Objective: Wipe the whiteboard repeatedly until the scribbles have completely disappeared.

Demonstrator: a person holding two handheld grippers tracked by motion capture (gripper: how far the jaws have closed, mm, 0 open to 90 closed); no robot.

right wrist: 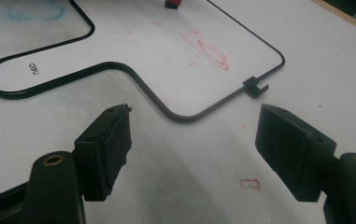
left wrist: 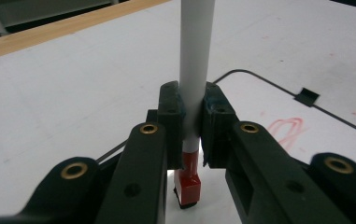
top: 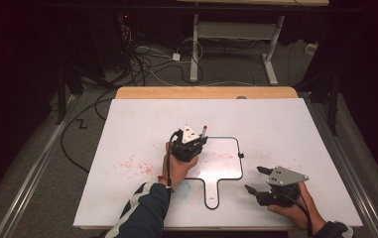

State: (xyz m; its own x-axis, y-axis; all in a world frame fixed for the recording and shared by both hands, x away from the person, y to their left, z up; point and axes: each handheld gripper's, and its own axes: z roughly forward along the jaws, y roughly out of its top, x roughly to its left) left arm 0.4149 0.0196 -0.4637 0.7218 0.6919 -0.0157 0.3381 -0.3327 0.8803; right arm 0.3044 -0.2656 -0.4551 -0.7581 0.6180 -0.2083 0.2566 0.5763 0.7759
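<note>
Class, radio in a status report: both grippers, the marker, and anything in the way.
Left gripper shut on marker, over small whiteboard. Right gripper open, empty, beside board. Red scribble on board; nothing in the way.

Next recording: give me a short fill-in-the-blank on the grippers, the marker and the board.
1. The left gripper is shut on a white-barrelled ____.
2. The right gripper has its jaws ____, with nothing between them.
3. The scribble on the small whiteboard is ____ in colour.
4. The whiteboard's handle points toward the ____ edge of the table.

Missing words: marker; open; red; near
</note>
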